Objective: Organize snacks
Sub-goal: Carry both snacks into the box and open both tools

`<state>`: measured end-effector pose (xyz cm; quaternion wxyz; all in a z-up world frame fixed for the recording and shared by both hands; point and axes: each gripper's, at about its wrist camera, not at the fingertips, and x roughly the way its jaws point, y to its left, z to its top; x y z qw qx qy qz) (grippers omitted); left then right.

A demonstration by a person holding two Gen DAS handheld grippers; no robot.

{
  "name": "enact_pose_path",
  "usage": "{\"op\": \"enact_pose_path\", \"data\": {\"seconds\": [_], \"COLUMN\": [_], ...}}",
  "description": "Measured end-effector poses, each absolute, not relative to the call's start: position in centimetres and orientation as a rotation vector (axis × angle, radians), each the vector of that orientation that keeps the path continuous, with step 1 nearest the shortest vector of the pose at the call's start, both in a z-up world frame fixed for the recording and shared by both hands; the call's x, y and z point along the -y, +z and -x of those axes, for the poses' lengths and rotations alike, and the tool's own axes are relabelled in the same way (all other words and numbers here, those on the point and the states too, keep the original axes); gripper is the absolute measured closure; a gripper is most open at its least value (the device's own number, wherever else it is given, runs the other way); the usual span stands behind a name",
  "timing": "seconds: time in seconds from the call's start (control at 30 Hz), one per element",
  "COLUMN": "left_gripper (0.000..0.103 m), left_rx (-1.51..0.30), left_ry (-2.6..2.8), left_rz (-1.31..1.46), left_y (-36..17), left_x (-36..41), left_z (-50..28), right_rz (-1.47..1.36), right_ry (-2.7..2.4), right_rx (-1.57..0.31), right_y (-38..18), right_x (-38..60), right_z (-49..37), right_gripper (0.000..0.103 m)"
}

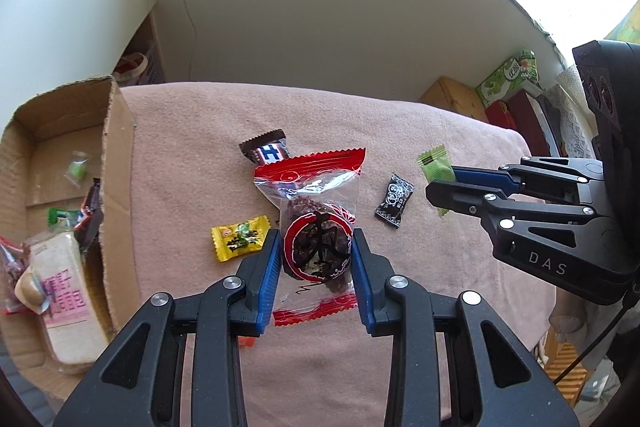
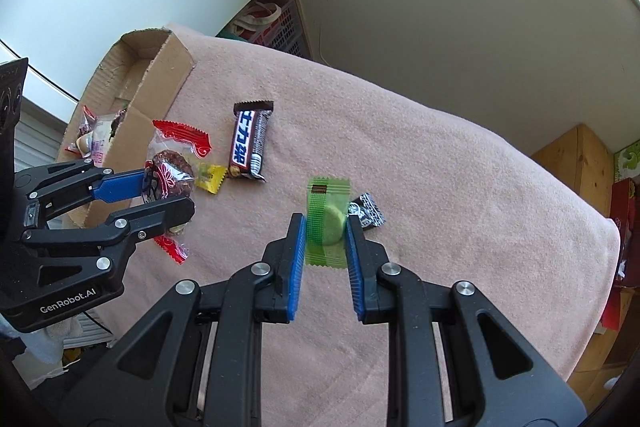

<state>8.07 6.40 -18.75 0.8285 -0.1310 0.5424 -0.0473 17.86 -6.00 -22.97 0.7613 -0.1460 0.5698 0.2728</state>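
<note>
My left gripper (image 1: 316, 247) is shut on a red-and-clear snack packet (image 1: 316, 227) with dark contents; it also shows in the right wrist view (image 2: 168, 175). My right gripper (image 2: 326, 227) is shut on a green wrapped candy (image 2: 326, 223), seen from the left wrist view (image 1: 434, 167) between the right gripper's fingers (image 1: 460, 187). On the pink blanket (image 2: 440, 207) lie a brown chocolate bar (image 2: 250, 139), a yellow candy (image 1: 240, 237) and a small black candy (image 1: 394, 201). An open cardboard box (image 1: 116, 187) at the left holds several snacks.
The box (image 2: 160, 79) stands at the blanket's left edge. A wooden crate (image 1: 456, 99) and coloured cartons (image 1: 508, 79) stand beyond the right edge. A white wall runs behind. A pink basket (image 2: 280, 27) sits behind the table.
</note>
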Motion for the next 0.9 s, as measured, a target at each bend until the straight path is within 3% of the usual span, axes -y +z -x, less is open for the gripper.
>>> {"op": "enact_pose_path", "data": {"seconds": [0.9], "left_gripper": [0.071], "left_rx": [-1.067], "left_ry": [0.142], "left_rz": [0.418], "left_y": [-17.3], "left_x": [-18.0], "left_z": [-0.9], "right_rz": [0.476], "right_ry": [0.832], "right_rx": [-1.158], "right_y": [-20.9], "right_x": [-11.0], "right_z": [-14.9], "right_gripper": [0.083]}}
